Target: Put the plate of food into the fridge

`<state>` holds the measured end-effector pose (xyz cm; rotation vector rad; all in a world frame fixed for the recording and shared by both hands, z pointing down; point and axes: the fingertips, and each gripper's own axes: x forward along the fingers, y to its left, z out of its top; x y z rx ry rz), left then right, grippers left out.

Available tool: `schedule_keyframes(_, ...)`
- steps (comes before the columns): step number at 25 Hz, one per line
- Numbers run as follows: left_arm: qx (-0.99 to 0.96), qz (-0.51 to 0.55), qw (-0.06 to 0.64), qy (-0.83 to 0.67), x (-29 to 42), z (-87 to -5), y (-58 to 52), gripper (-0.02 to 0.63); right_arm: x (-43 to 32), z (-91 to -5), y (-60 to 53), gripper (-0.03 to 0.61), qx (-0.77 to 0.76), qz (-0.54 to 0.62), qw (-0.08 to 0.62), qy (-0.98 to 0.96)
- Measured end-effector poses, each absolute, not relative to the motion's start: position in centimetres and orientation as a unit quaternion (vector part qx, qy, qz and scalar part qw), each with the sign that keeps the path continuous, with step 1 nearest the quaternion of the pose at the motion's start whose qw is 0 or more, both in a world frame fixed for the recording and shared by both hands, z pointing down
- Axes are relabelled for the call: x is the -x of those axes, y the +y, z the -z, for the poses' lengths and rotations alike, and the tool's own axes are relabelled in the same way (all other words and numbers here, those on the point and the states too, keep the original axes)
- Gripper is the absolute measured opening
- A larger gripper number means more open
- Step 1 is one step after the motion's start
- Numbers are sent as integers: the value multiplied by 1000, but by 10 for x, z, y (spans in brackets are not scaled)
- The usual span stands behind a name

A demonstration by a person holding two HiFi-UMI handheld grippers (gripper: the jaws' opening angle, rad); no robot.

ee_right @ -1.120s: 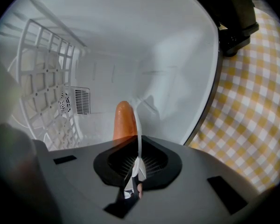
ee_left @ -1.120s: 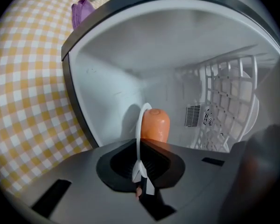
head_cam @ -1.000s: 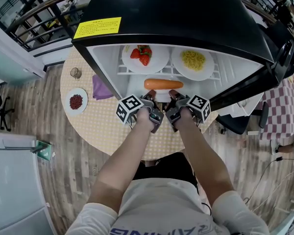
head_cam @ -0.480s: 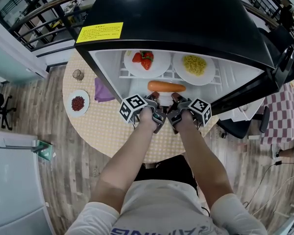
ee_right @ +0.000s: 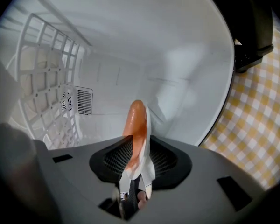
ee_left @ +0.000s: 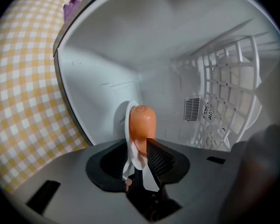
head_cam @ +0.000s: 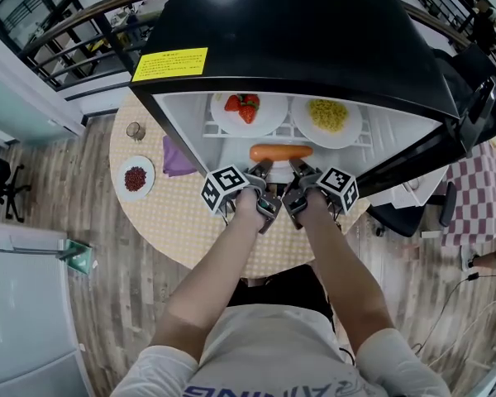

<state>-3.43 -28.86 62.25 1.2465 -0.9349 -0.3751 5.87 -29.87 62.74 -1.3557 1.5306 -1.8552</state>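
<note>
A white plate (head_cam: 279,166) carrying an orange sausage (head_cam: 279,151) sits in the lower compartment of the open black fridge (head_cam: 298,40). My left gripper (head_cam: 263,170) is at the plate's left rim. Its jaws have just been opening, and the rim (ee_left: 130,141) stands loose between them, with the sausage (ee_left: 142,122) beyond. At the right rim, my right gripper (head_cam: 295,170) is shut on the plate (ee_right: 147,164), both pads pressing it, and the sausage (ee_right: 136,122) lies along the jaws.
On the wire shelf (head_cam: 285,129) above are a plate of strawberries (head_cam: 248,110) and a plate of yellow food (head_cam: 328,114). The fridge stands on a round checked table (head_cam: 182,222) with a dish of red beans (head_cam: 135,178), a purple cloth (head_cam: 176,157) and a small glass (head_cam: 135,129).
In the head view both hands and the plate with the sausage keep their place at the fridge's lower compartment; only the view has shifted slightly.
</note>
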Motion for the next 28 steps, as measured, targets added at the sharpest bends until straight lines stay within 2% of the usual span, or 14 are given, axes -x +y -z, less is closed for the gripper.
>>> schedule_keyframes(4, -563, 153, 698, -416, 33, -626, -282, 120, -56, -625, -298, 133, 476, 656, 182, 556)
schedule_keyframes(7, -564, 157, 704, -403, 32, -626, -277, 120, -58, -630, -296, 133, 481, 656, 177, 554)
schedule_keyframes(9, -569, 160, 704, -394, 31, -624, -275, 120, -61, -631, -295, 70, 489, 654, 177, 549)
schedule_keyframes(24, -570, 155, 710, -383, 27, -627, -252, 117, -66, -643, -292, 35, 509, 661, 230, 501)
schedule_keyframes(28, -564, 153, 711, -392, 31, -633, -255, 81, -65, -643, -293, 35, 520, 657, 239, 491)
